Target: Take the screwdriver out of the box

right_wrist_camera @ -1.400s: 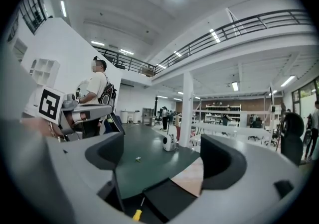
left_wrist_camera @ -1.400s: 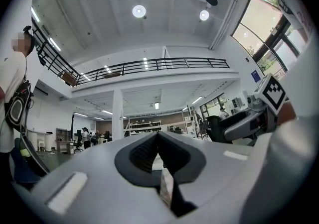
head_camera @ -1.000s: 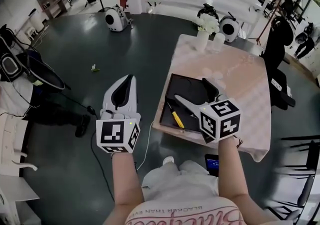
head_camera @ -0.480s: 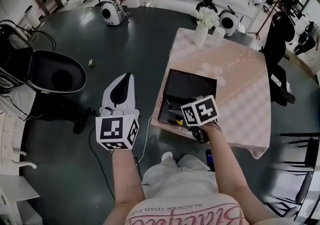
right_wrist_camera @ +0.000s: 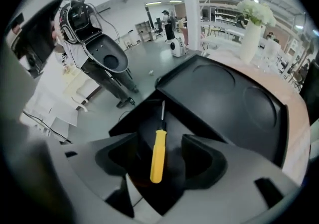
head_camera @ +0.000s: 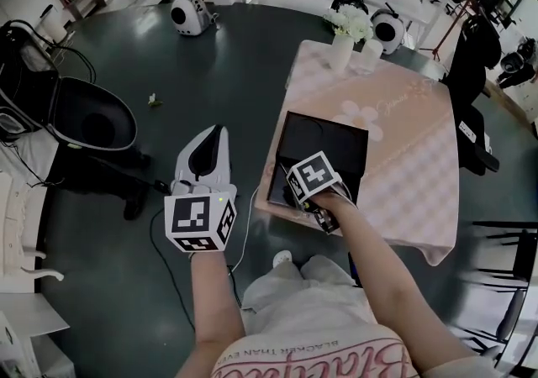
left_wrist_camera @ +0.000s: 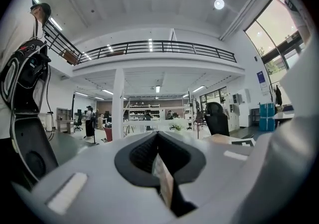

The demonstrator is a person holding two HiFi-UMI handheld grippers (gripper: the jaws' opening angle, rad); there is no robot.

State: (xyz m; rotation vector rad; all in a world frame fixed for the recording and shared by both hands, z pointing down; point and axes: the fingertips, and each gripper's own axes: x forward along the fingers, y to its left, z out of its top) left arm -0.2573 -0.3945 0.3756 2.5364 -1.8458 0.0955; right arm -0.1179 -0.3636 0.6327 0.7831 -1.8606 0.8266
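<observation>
A yellow-handled screwdriver point(right_wrist_camera: 158, 156) lies in the near left corner of the open black box point(head_camera: 329, 134) on the table. In the right gripper view it sits between the two jaws of my right gripper point(right_wrist_camera: 159, 142). The jaws have just been closing, with a gap still showing on each side of the handle. In the head view that gripper's marker cube point(head_camera: 311, 179) tips down into the box and hides the screwdriver. My left gripper point(head_camera: 217, 134) hovers over the floor left of the table, pointing level, its white jaws together and nothing in them.
The table has a pink checked cloth point(head_camera: 408, 149); a vase of white flowers point(head_camera: 343, 36) stands at its far edge. The box's lid point(right_wrist_camera: 224, 93) lies open beyond the screwdriver. A black dish-shaped machine point(head_camera: 92, 124) and a cable point(head_camera: 244, 233) are on the floor at left.
My right gripper has dropped and tipped steeply down into the box, so its jaws now straddle the screwdriver. The left gripper has barely shifted.
</observation>
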